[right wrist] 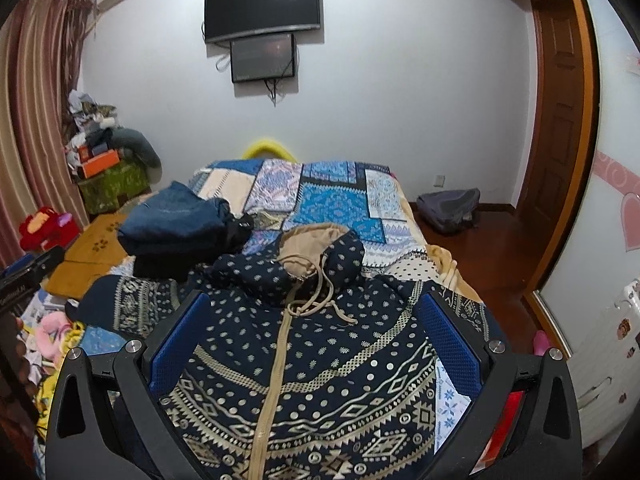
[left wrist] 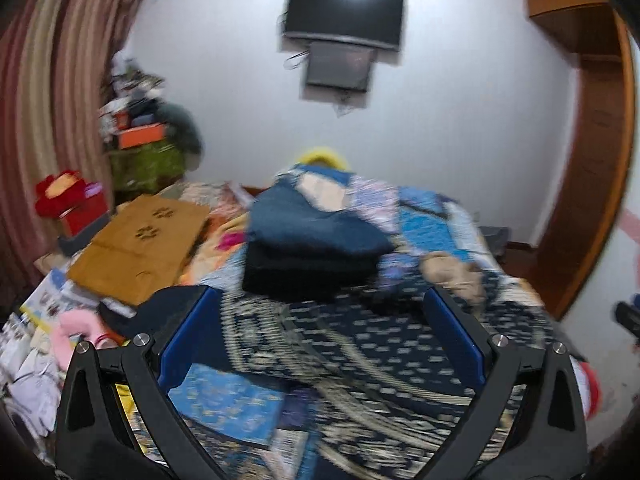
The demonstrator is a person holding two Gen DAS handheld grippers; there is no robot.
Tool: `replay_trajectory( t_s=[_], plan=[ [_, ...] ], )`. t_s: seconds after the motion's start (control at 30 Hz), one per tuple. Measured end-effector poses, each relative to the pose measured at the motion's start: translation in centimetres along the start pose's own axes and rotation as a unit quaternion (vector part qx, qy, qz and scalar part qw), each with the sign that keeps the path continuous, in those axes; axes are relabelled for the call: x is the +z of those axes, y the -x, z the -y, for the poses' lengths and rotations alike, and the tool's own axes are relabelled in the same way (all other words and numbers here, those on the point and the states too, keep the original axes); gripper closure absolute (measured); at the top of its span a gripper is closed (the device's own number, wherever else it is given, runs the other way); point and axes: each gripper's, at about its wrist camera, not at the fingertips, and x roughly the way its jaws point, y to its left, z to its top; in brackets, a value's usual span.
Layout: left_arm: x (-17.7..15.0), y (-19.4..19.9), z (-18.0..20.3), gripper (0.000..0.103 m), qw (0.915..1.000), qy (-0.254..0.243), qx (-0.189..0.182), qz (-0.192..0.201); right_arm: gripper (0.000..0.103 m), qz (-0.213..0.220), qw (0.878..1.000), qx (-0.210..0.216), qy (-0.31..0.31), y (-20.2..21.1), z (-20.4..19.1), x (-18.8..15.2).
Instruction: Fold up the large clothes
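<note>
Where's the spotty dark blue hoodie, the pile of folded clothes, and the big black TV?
Navy patterned zip hoodie (right wrist: 320, 360): right wrist view, on its chest beside the beige zipper.
Stack of folded blue and black clothes (right wrist: 176, 224): right wrist view, on the top blue garment.
Black wall-mounted TV (right wrist: 262, 4): right wrist view, mid-screen.

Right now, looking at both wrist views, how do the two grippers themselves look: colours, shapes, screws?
Both look alike. The left gripper and the right gripper each have two black angular arms with slot-shaped cut-outs and round silver screws at the joints. The fingers carry flat blue pads with a fine textured surface. No cables, markings or sleeves are visible in either view.
</note>
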Motion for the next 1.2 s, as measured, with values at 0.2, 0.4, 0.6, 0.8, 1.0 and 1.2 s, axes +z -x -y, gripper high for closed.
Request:
replay_trajectory(
  t_s=[0.2,0.4,0.6,0.8,1.0,1.2],
  plan=[
    [-1.8,-7.3,-7.8,0.0,0.9919,0.084,0.052,-0.08,0.0,-0.028,0.999,-0.017,0.016,-4.3,-0.1,0.8],
    [-5.2,-13.5,-15.6,0.0,0.9637,0.194,0.059,-0.173,0.0,-0.049,0.998,-0.032,0.019,-8.5,0.0,1.5],
    [-8.9,-17.4,-21.9,0.005,0.9228,0.317,0.026,-0.217,0.0,-0.09,0.995,-0.027,0.019,-12.4,-0.1,1.3],
    [-11.2,-19.2,-25.7,0.013,0.8888,0.401,0.008,-0.223,0.0,-0.129,0.991,-0.004,0.02,-15.1,-1.1,0.5],
    [-12.3,-21.3,-27.7,0.042,0.8769,0.424,0.016,-0.225,0.0,-0.151,0.988,0.011,0.023,-16.4,-1.8,0.0],
    [-11.0,-21.2,-27.1,0.082,0.9029,0.366,0.067,-0.216,0.0,-0.154,0.988,0.019,0.017,-16.0,-1.4,0.2]
  ],
)
